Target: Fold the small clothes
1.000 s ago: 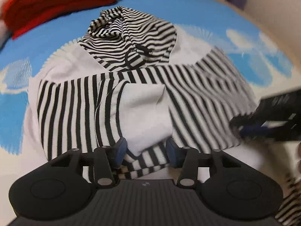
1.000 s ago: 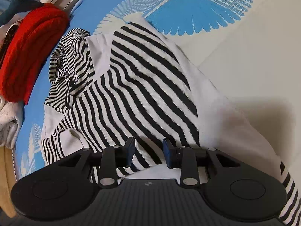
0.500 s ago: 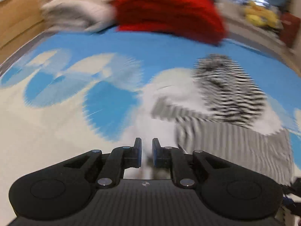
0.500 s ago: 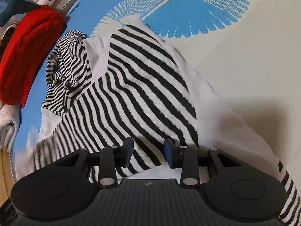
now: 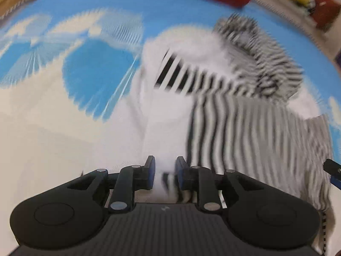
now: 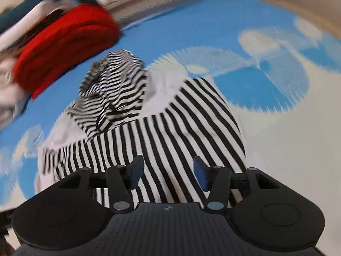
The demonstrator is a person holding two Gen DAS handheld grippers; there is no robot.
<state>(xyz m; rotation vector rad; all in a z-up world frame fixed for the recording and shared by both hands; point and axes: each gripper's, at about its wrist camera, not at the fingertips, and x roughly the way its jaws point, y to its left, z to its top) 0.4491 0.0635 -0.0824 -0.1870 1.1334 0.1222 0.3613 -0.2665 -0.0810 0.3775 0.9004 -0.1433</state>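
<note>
— Blue-and-cream patterned mat (image 6: pixel 266 89), red knit (image 6: pixel 64 42) behind: where is the striped hoodie (image 6: pixel 170 128)?

— Spread flat. Left claw (image 5: pixel 164 171) pinches its white edge; right claw (image 6: pixel 168 170) hovers agape.

— Handling?

— Soft, light, likely floppy; grip hems.

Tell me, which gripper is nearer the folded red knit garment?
Cannot tell. The folded red knit garment lies far beyond both: left gripper grips the striped top; right gripper hovers open over it.

Both wrist views sit low and close, facing forward — sharing the striped garment (image 5: pixel 245 132) (image 6: pixel 170 132)
</note>
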